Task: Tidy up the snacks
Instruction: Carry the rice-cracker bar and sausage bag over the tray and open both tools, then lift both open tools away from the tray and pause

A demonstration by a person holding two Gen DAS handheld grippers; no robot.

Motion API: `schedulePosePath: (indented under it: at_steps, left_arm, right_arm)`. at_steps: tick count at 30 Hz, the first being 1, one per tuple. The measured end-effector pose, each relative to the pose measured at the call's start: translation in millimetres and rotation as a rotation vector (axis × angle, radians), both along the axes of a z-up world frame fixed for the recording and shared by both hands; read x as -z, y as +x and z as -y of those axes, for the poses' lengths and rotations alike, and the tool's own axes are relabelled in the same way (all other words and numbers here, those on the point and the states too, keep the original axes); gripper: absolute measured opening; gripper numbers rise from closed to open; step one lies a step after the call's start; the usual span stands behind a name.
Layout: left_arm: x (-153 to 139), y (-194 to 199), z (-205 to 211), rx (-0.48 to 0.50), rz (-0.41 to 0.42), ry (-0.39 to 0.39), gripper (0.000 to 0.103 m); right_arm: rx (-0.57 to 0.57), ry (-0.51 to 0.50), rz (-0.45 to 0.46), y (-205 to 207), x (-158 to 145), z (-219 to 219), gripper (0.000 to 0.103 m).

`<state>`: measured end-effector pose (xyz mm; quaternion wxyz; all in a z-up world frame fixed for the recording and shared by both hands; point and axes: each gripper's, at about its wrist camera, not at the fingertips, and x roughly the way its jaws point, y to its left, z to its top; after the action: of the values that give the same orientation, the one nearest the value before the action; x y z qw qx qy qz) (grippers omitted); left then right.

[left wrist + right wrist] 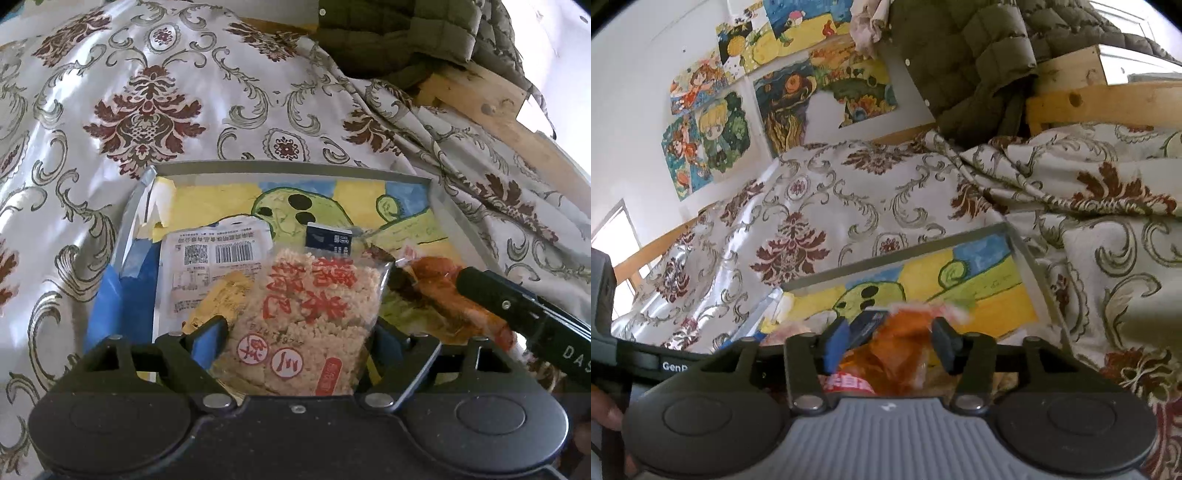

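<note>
A: that cream damask cloth with dark red flowers [229, 88] looks satiny, slight sheen. The shallow tray with grey metal-looking rim [295, 165] seems matt, lined with a painted paper drawing [399, 206].

B: yeah, and the puffed-rice cake in clear glossy plastic wrap [306, 317] looks rough and grainy inside. The orange crinkly snack bag [905, 347] is shiny too. Pale bare wood frame [480, 92] behind, plus an olive quilted jacket [967, 51], matt.
</note>
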<state>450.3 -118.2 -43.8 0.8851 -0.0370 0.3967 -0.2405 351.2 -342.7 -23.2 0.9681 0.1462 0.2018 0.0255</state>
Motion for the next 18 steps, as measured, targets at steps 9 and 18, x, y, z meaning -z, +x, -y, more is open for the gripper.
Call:
schedulePosePath:
  at_steps: [9, 18]
  left_arm:
    - [-22, -17, -8, -0.021, 0.029, -0.056, 0.096]
    - [-65, -57, -29, -0.102, 0.151, -0.062, 0.102]
  right_arm:
    - [0.058, -0.074, 0.032, -12, -20, -2, 0.080]
    - [0.081, -0.111, 0.108, -41, -54, -10, 0.103]
